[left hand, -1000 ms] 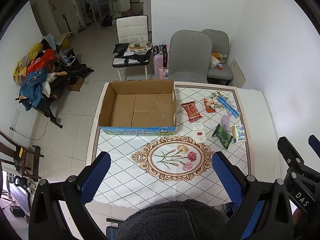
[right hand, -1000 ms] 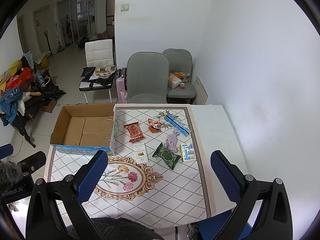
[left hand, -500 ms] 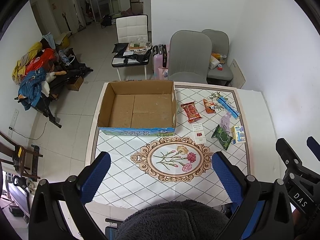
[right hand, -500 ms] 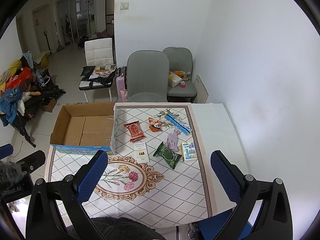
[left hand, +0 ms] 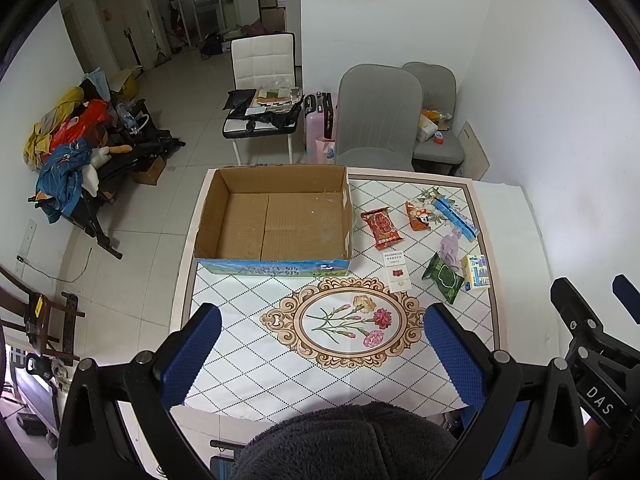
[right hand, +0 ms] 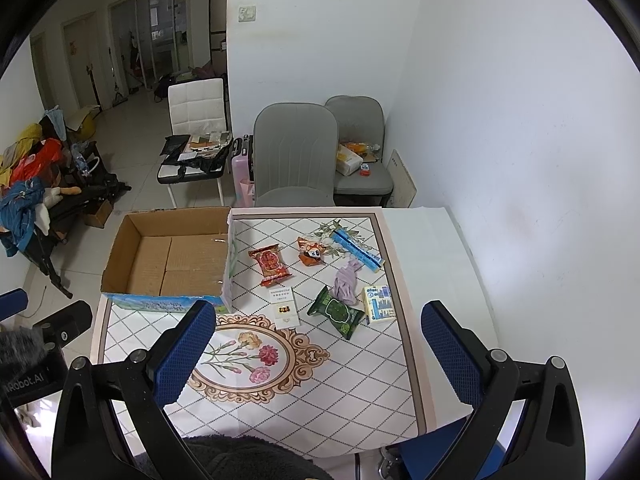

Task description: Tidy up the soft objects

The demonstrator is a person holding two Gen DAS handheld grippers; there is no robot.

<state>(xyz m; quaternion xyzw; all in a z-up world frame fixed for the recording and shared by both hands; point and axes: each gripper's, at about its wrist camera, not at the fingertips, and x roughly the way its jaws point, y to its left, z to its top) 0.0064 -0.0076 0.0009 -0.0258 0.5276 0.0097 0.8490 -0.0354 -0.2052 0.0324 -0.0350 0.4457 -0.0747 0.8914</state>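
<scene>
Both tongs are hovering high above the surface (left hand: 248, 344), each with its blue-padded fingers spread wide and gripping nothing. The left tongs (left hand: 320, 356) are hanging over the near edge, above the oval flower motif (left hand: 352, 322) printed on the diamond-patterned cloth. The right tongs (right hand: 316, 356) are sitting further to the right, over the near right part of the cloth.

An open cardboard box (left hand: 276, 216) is standing on the far left of the surface, showing only its bare flaps inside. To its right the soft items are lying loosely grouped. A red snack packet (right hand: 270, 264) is lying just beside the box, with an orange snack packet (right hand: 311, 251) a little further right. A blue tube-shaped packet (right hand: 357, 249) is lying diagonally near the far right border. A crumpled lilac cloth (right hand: 346, 282) is resting between the blue packet and a dark green wipes pack (right hand: 338, 312), touching the pack's upper corner. A pale yellow tissue pack (right hand: 379, 303) is lying just beside the green one on its right. A white card (right hand: 285, 307) is lying flat near the box's front right corner, close to the flower motif.

A dark fleece sleeve (left hand: 344, 444) is filling the bottom of the left wrist view.
</scene>
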